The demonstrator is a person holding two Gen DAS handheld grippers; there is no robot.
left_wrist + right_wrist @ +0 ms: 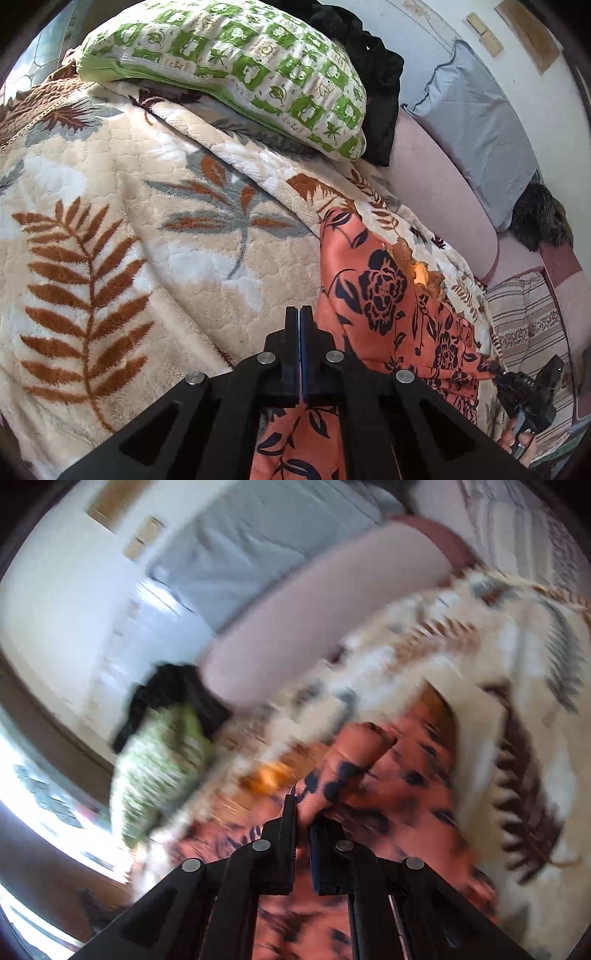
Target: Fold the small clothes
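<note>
A bed is covered by a cream fleece blanket [129, 221] patterned with brown and grey leaves. At its far left end lies a green-and-white checked pillow [236, 70], with dark clothing [373, 85] bunched behind it. Toward the middle, the left gripper [299, 314] points down at the blanket, its fingers pressed together; whether they pinch cloth cannot be told. Just right of it lies the task's garment, an orange cloth with black flowers [384, 295], spread lengthwise on the blanket and running under that gripper. Farther right, the right gripper [301, 805] has its fingers narrowed on a gathered fold of the same cloth, probably so an edge can be lifted and folded over. Its view is badly blurred. Beyond, a pink mattress edge [443, 192] and a grey pillow [476, 122] rest by the wall.
</note>
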